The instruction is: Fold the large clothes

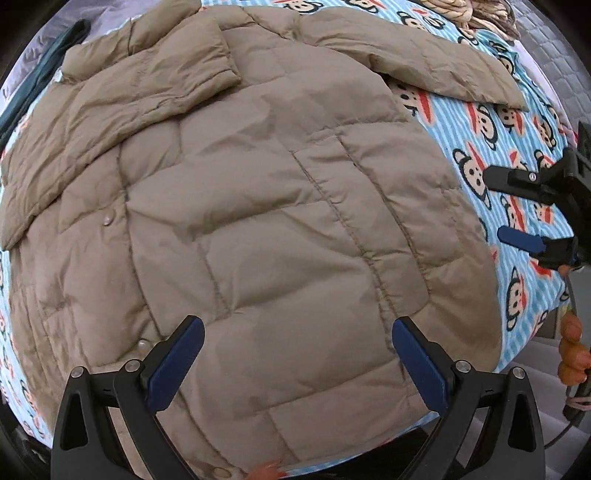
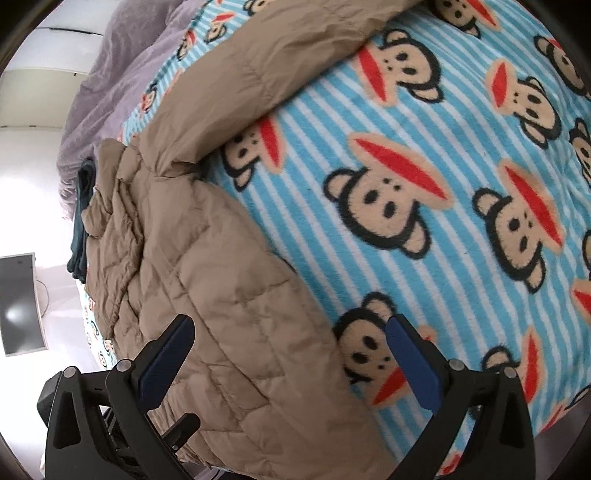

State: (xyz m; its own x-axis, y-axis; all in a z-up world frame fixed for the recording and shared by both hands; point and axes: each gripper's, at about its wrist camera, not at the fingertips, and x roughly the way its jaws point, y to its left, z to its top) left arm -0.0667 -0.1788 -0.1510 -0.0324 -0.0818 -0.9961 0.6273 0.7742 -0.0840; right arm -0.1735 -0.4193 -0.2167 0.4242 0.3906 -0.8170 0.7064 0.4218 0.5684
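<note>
The jacket (image 1: 258, 206), a tan quilted puffer, lies spread across a blanket (image 1: 517, 122) striped blue and white and printed with monkey faces; whether a bed lies under it cannot be told. In the left wrist view it fills the frame from nine to three o'clock, with one sleeve (image 1: 155, 88) folded over the body toward eleven o'clock and the other sleeve (image 1: 436, 62) stretched out toward two o'clock. Two snaps (image 1: 107, 220) show along its front edge near eight o'clock, and a third sits at the bottom rim. A purple cover (image 2: 110, 92) lies bunched beyond the blanket at ten o'clock in the right wrist view, a dark green cloth (image 2: 79, 229) is wedged beside the jacket at nine o'clock, and a grey panel (image 2: 20, 302) stands against the white wall (image 2: 37, 184) lower down; what it is stays unclear. A coiled rope-like bundle (image 1: 476, 13) at one o'clock in the left view is cut off by the frame. The left claw (image 1: 297, 356) hangs released over the jacket's lower body, its jaws wide apart and pressing nothing. The right claw (image 2: 290, 356) also stands released, spread wide, with the jacket's edge (image 2: 258, 332) lying between its fingers but not pinched. At four o'clock in the left view, orange fingertips (image 1: 570, 347) show, partly cut off.
</note>
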